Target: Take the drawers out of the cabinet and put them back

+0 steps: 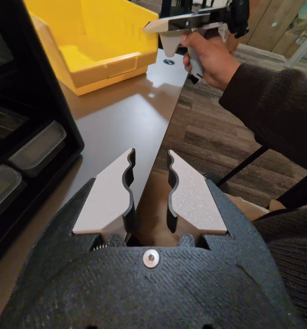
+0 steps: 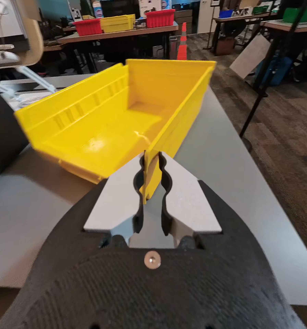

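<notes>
Yellow drawer out on the table, right gripper at its wall

The black cabinet (image 1: 24,106) stands at the left of the grey table (image 1: 113,124), with 2 translucent drawer fronts (image 1: 37,147) seated in its lower part. Just beside it, resting on the tabletop, is the yellow drawer (image 2: 99,128), empty and well clear of any cabinet slot. So the taking-out looks done for this 1 at least; putting it back is not yet done, and whether other drawers are due out I cannot tell.

The right gripper (image 2: 151,154) has its fingers either side of the drawer's near side wall, the rim sitting between the tips. Whether the pads actually pinch the wall or only straddle it I cannot tell. In the left wrist view this gripper shows beside the drawer's right wall, held by a hand (image 1: 208,60) in a dark sleeve.

The left gripper (image 1: 151,154) hangs over the table's near edge with its jaws apart and nothing between them.

Beyond lies wood-look flooring and a workroom: tables carrying red bins (image 2: 88,26), and an orange cone (image 2: 183,42)
</notes>
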`<state>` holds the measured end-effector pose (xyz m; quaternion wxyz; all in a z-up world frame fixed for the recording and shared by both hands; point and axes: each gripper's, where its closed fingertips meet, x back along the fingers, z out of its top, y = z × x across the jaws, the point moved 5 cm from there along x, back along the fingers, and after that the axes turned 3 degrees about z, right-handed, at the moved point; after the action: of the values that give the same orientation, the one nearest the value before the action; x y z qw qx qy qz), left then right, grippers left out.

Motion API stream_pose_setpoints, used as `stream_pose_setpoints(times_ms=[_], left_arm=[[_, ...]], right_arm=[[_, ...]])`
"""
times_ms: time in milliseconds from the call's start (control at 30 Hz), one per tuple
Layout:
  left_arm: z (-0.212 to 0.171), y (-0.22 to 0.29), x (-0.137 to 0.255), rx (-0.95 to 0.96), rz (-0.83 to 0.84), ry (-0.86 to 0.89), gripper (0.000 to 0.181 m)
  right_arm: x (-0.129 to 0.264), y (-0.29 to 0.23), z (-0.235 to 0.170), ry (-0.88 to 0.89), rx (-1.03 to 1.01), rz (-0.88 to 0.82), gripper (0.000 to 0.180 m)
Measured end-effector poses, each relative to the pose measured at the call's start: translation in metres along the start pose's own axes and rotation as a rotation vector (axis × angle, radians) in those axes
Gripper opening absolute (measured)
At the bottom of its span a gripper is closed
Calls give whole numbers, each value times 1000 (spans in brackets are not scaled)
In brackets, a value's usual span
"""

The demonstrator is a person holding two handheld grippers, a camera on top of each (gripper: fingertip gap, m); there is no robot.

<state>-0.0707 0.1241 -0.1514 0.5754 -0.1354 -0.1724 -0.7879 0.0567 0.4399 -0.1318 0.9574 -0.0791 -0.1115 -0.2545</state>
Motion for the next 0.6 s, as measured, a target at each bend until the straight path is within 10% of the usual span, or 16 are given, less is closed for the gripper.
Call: stream_pose_setpoints(times_ms=[33, 600], left_arm=[[-2, -2, 1, 7, 7, -6, 32], [-19, -43, 43, 139, 178, 19, 33]], right_arm=[[-2, 9, 1, 5, -11, -19, 8], [-41, 49, 15, 45, -200, -63, 1]])
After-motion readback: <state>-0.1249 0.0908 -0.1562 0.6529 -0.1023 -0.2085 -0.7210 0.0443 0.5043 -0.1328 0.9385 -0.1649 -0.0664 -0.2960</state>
